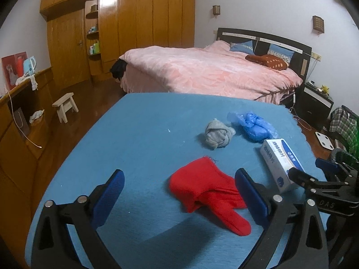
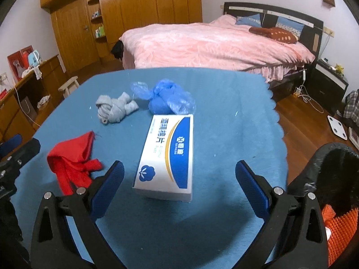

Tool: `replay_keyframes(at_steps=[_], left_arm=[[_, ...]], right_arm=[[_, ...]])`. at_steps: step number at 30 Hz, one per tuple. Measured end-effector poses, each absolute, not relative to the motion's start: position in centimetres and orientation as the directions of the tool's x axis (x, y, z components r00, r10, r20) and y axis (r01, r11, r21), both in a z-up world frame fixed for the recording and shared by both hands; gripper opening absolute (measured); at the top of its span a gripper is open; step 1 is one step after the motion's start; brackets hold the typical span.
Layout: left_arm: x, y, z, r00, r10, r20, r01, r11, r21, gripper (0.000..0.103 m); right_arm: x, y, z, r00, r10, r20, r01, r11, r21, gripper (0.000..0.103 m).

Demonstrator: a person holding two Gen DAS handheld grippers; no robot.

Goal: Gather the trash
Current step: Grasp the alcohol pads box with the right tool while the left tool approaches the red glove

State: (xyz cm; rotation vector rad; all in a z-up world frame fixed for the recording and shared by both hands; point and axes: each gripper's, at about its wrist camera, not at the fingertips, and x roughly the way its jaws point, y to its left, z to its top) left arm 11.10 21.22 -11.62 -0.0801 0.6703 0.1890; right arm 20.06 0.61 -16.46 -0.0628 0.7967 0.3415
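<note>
- The left gripper (image 1: 179,192) hangs over the near part of the blue table cover (image 1: 134,134), jaws spread wide and holding nothing; the red cloth (image 1: 206,188) lies flat between and just ahead of its pads.
- Judged from this, collecting is at the approach step: no item is held, and four pieces lie on the cover.
- Behind the red cloth sit a grey balled rag (image 1: 218,134) and, just beside it, a crumpled blue plastic bag (image 1: 253,125), which touches the far end of the white-and-blue box (image 2: 168,154).
- The right gripper (image 2: 179,183) is likewise spread and empty, lined up on the box, whose near end lies between its pads.
- The next move likely calls for lowering and closing: the soft cloth needs a pinch down into the cover, the box a squeeze across its width.
- No bin is clearly visible; a dark object at the far right cannot be identified.
- The room is a bedroom: wooden wardrobe (image 1: 134,22) left, pink bed (image 1: 213,71) behind, wood floor.
</note>
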Motion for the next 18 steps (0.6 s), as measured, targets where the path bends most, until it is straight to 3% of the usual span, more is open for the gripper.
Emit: replay_keyframes(at_steps=[6,11,18], left_arm=[[11.5,21.6,-12.2,0.76,0.147,-0.633,-0.201,0.98,-0.014,0.097],[12.0,21.5,-12.6,0.754,0.141,-0.641,-0.201,0.979,-0.021,0.097],[12.3,21.8,-13.2,0.746,0.135,-0.652,-0.2,0.979,-0.026,0.097]], right_arm=[[20.6,1.1,-17.2,0.626,0.28,-0.728,-0.332,0.94,0.076,0.096],[21.2,1.4,-17.7,0.595,0.285,-0.751,-0.339,0.937,0.086,0.083],[21.8,1.8,-18.2,0.574,0.283,-0.768,-0.331,0.938,0.099,0.08]])
